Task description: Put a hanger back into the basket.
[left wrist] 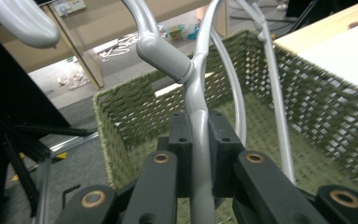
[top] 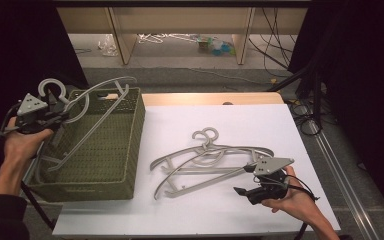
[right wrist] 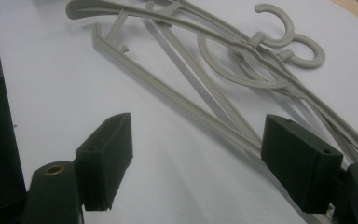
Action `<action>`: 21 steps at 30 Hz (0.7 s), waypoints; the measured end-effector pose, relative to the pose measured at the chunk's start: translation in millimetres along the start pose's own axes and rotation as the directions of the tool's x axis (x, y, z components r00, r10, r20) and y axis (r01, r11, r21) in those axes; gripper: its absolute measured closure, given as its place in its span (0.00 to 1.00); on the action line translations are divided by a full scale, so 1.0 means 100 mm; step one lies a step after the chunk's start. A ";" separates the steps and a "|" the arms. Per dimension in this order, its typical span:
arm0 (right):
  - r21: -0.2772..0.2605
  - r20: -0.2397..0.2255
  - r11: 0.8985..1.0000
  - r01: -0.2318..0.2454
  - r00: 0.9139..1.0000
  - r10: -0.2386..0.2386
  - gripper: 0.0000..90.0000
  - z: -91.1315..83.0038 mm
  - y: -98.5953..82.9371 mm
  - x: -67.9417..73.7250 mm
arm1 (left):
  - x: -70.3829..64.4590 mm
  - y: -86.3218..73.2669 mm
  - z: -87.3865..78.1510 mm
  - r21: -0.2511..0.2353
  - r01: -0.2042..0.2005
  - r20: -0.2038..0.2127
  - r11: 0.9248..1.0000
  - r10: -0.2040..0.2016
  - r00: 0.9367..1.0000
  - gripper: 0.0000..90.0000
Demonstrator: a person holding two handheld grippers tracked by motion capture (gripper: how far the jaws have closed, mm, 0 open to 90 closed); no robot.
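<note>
Work in hand: grey plastic hangers are going from the white desk [top: 180, 210] into the green woven basket [top: 125, 165], as I judge it.
Left claw [top: 55, 111]: at about 9 o'clock on the desk, over the basket's near-left rim, clamped tight on the held hanger [top: 87, 102]; in the left gripper view its pads [left wrist: 182, 140] pinch the stem just below the hook collar.
Held hanger: tilted, hook up beside the claw, its arms sloping down into the basket, with the far arm riding over the back rim.
Right claw [top: 260, 185]: at about 5 o'clock, jaws spread wide and empty, just off the near end of the hanger pile [top: 207, 162].
Hanger pile: two or three lying overlapped at the desk's centre, hooks toward 12 o'clock, arms crossed and tangled.
Doing the drop well: lower the hook end until the hanger lies along the basket's length, then release; letting go while an arm rests on the rim would likely leave it propped up or tip it out.
Doing the next pick well: close on the nearest single bar, not on two crossed arms, and lift slowly so the others slide free.
Risk: hooks may snag each other.
</note>
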State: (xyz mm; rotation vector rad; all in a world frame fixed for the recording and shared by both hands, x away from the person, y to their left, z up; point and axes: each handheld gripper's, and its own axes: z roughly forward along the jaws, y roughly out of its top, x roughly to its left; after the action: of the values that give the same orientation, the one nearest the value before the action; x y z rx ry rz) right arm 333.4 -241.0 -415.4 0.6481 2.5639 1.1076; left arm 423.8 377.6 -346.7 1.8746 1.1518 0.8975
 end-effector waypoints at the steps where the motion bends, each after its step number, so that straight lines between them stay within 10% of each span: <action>1: 0.001 -0.001 1.000 -0.002 1.000 0.002 0.29 0.00 0.00 0.00 | 0.00 -0.02 0.02 0.019 -0.015 -0.002 1.000 0.015 1.000 0.91; 14: 0.002 -0.007 1.000 0.010 1.000 -0.010 0.29 0.02 -0.01 0.00 | -0.09 -0.20 0.29 0.131 -0.039 0.018 0.991 0.037 0.999 0.90; 21: 0.005 -0.008 1.000 0.007 1.000 -0.007 0.29 0.01 -0.01 0.00 | -0.18 -0.29 0.46 0.238 -0.097 0.035 0.966 0.091 0.995 0.89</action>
State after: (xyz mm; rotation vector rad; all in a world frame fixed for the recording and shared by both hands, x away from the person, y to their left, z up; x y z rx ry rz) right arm 333.5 -241.0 -417.4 0.6367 2.5750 1.1043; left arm 445.2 359.4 -397.0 2.1449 1.2088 0.8138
